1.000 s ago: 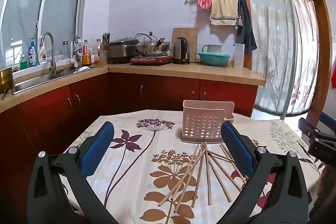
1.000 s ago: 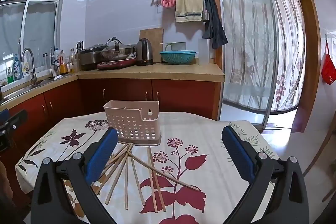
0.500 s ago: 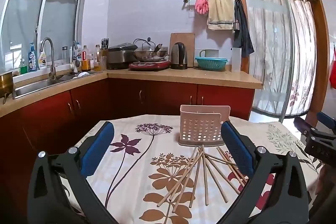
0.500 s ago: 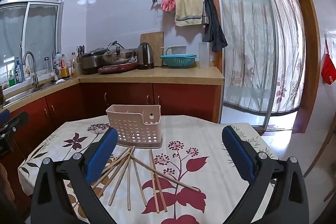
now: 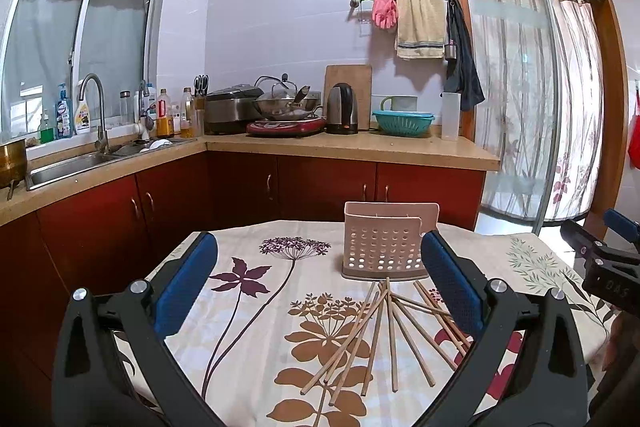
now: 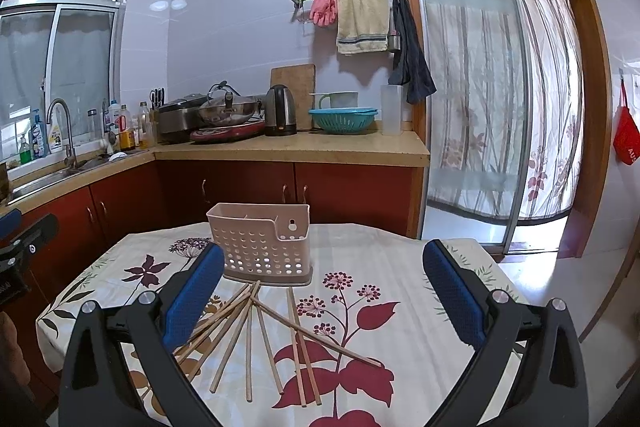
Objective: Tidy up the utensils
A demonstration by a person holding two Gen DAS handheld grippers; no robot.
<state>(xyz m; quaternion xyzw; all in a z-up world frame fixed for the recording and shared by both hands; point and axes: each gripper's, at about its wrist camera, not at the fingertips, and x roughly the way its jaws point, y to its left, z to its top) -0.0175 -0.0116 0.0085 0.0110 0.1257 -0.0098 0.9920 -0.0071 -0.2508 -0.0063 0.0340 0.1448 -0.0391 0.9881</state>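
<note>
Several wooden chopsticks (image 5: 384, 331) (image 6: 256, 331) lie fanned out on the flowered tablecloth, just in front of a pale pink perforated utensil holder (image 5: 386, 247) (image 6: 264, 243). The holder stands upright and looks empty. My left gripper (image 5: 320, 279) hangs open above the near left part of the table, short of the chopsticks, with nothing between its blue pads. My right gripper (image 6: 324, 287) is also open and empty, held above the chopsticks and to their right. Each gripper shows at the edge of the other's view.
The table (image 5: 248, 291) (image 6: 404, 259) is small, with its edges close on all sides. Behind it run red kitchen cabinets (image 5: 320, 183) and a counter with a kettle (image 5: 342, 109), wok, teal basket and sink. A curtained sliding door (image 6: 492, 131) is at the right.
Both cameras have drawn back and tilted up a little, so the holder and chopsticks sit lower and farther off. Both grippers stay open; nothing on the table has moved.
</note>
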